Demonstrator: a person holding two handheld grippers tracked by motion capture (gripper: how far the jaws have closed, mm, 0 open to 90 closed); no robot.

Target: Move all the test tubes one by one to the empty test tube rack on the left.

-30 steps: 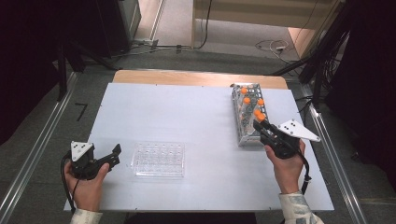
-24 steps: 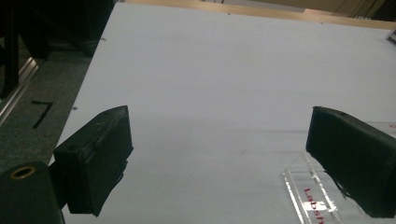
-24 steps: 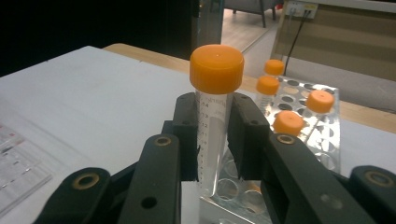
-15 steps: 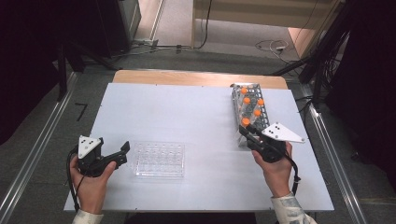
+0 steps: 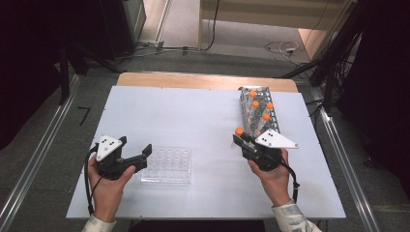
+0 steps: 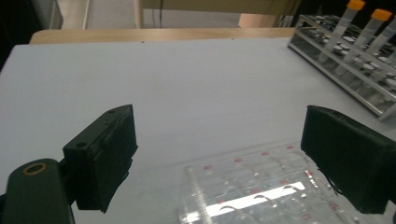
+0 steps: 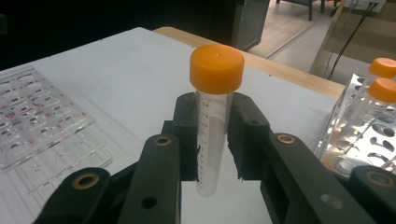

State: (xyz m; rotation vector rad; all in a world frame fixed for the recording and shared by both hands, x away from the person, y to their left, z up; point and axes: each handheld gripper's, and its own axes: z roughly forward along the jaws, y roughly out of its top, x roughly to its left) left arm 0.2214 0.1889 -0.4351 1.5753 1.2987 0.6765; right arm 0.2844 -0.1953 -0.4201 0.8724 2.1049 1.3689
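Gripping an orange-capped tube upright between its two black jaws, the right gripper is hovering over the white table just near and left of the metal tube rack. In the right gripper view the pads are pressing on the clear body of the tube from both sides, below the cap, with the lower end hanging free above the tabletop. The rack is standing on the far right part of the table and is holding several more orange-capped tubes.

On the near left, the left gripper is sitting with its jaws spread wide and nothing between the pads. In the left gripper view the clear plastic well plate is lying just beyond and below the jaws, partly between them, untouched. In the high view the plate is lying flat just right of that gripper, well apart from the tube.
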